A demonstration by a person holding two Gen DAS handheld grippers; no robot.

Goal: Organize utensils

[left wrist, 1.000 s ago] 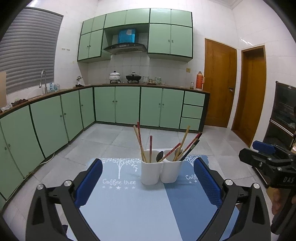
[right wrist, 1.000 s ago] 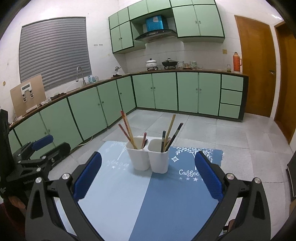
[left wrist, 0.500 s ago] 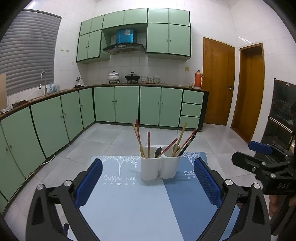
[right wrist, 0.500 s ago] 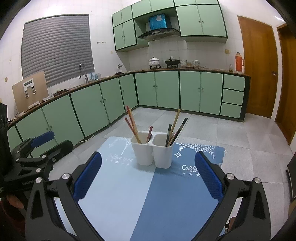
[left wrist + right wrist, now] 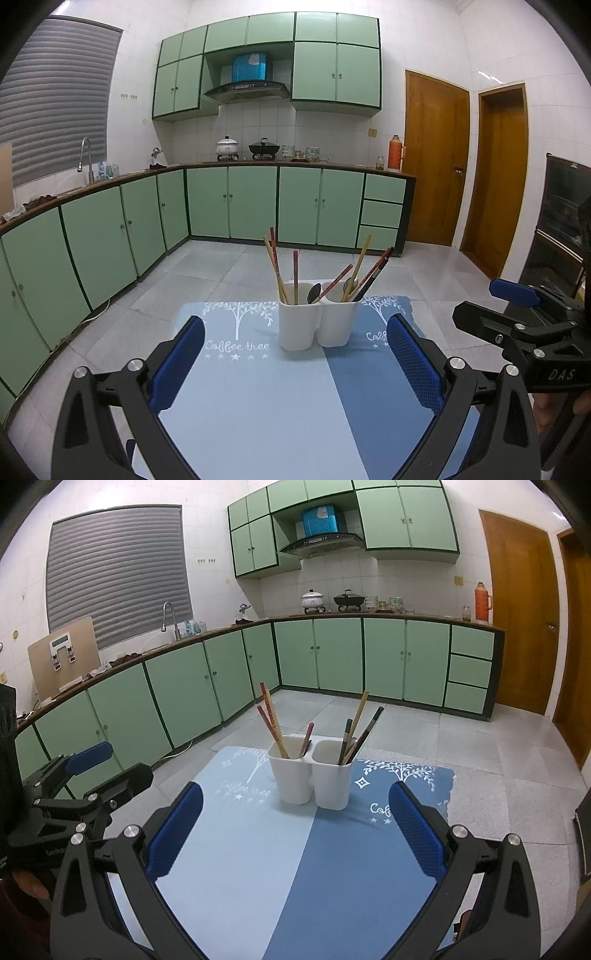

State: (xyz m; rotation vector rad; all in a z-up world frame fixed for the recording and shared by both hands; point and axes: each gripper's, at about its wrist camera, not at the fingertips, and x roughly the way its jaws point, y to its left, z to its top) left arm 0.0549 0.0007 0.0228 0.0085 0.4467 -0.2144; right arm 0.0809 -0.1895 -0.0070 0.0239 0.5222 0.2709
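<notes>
Nearest the lens, the left gripper (image 5: 295,363) stands wide apart with nothing between its blue pads (image 5: 177,365), and the right gripper (image 5: 295,829) is likewise spread and empty. Under both lies the two-tone blue mat (image 5: 266,410), bare on the near side. Over the last second both views have tilted down a little and pulled slightly back (the cups sit lower in the frame and more mat shows in front of them), so neither tool is closing on anything yet.

Further on, towards the mat's far edge, the white twin-cup holder (image 5: 319,319) stands upright and well apart from both grippers. Its left cup holds chopsticks (image 5: 275,266) and a dark spoon (image 5: 314,293); its right cup holds more chopsticks and a second spoon (image 5: 350,285). No utensil lies loose on the mat.

That suggests the sorting is either finished or not started; from here I cannot tell which. Beyond the table are the tiled floor and green cabinets (image 5: 251,201).
</notes>
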